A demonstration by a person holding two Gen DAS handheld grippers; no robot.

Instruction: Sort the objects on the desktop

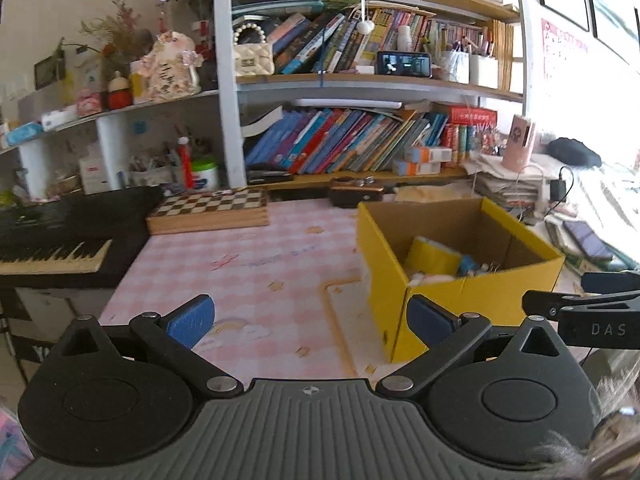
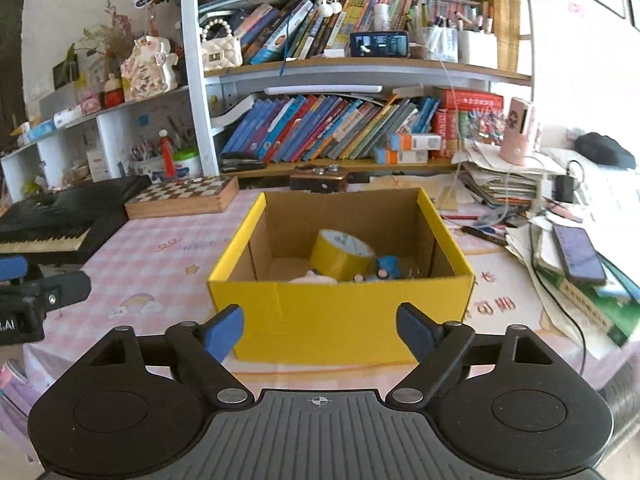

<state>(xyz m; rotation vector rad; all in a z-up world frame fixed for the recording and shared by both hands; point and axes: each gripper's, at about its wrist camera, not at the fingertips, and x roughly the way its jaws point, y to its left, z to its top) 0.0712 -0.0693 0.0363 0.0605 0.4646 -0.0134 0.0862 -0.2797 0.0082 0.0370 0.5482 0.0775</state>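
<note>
- Your left hand-held gripper point(image 1: 310, 322): jaws spread wide, nothing btwn the blue pads point(image 1: 192, 320), nothing held. It hangs over the pink checked bench point(image 1: 248, 272), w/ the yellow box point(image 1: 476, 292) just to its right.
- Your right hand-held gripper point(image 2: 320, 330): jaws wide apart too, empty. It sits just in front of the yellow box point(image 2: 340, 320), pointing at the near wall, pads not touching it.
- Each gripper shows at the edge of the other's view: right one at the far right of the left wrist cam, left one at the far left of the right wrist cam.
- Box stands open-topped on the bench, brown cardboard inside.
- Inside the box: yellow tape roll point(image 2: 342, 256) tilted toward the back, a small blue item point(image 2: 386, 268) just beside it on the right, smth pale pink point(image 2: 312, 279) at the near wall. Can't tell what the small bits are, too blurry.
- Same tape roll point(image 1: 434, 258) seen from the left wrist cam, partly hidden by the box wall.
- Chessboard box point(image 2: 180, 196) at the back left of the bench, keyboard point(image 2: 44, 236) left of it, well apart from the yellow box.
- Right side of bench: messy stack of papers and books, phone point(image 2: 578, 256) lying on top, black cable point(image 2: 560, 304) running across.
- Bookshelf point(image 2: 360, 66) behind, packed w/ leaning books.
</note>
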